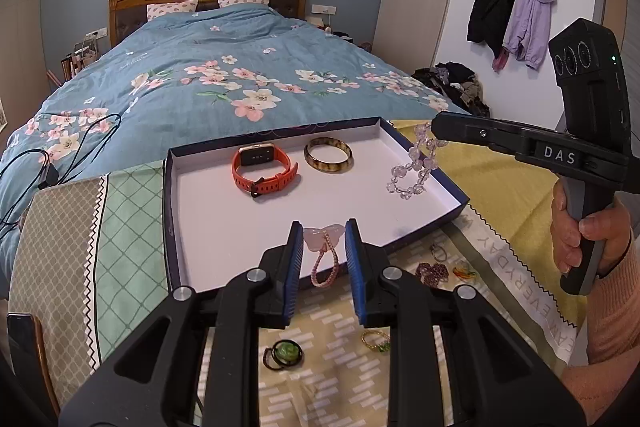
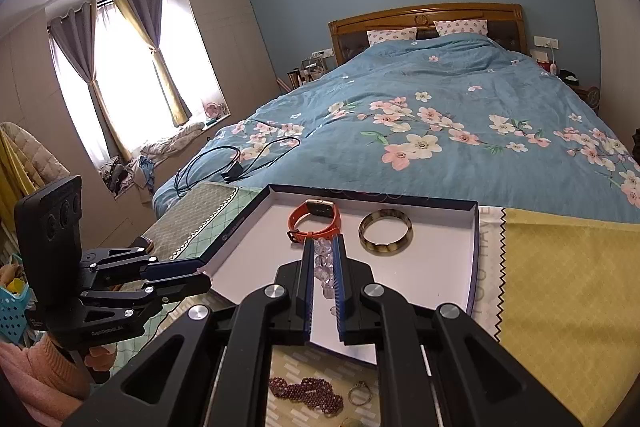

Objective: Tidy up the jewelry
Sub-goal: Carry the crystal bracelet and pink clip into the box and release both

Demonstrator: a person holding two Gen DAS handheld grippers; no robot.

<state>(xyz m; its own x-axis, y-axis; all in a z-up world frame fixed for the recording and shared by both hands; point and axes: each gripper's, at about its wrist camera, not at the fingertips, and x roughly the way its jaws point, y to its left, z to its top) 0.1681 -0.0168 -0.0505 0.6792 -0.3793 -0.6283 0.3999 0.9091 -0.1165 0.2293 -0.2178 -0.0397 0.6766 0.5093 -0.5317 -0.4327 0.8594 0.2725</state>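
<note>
Tray (image 1: pixel 448 187): 1 watch (image 1: pixel 264 167), 1 bangle (image 1: pixel 329 155) | L jaws clamp pink pendant (image 1: pixel 324 233) | R jaws clamp bead strand (image 1: pixel 416 167)

A shallow box lid (image 1: pixel 176 211) with a white floor and dark blue rim is laid open on the patterned cloth. Inside, an orange watch (image 1: pixel 264 167) is set at the far left, a mottled brown bangle (image 1: pixel 329 155) just beside it. A clear bead bracelet (image 1: pixel 414 167) is hung over the lid's right edge, a pink butterfly pendant (image 1: pixel 324 233) with its pink beaded loop dangled above the near rim. Dark red beads (image 2: pixel 308 389), rings and a green pendant (image 1: pixel 285 351) are left on the cloth
</note>
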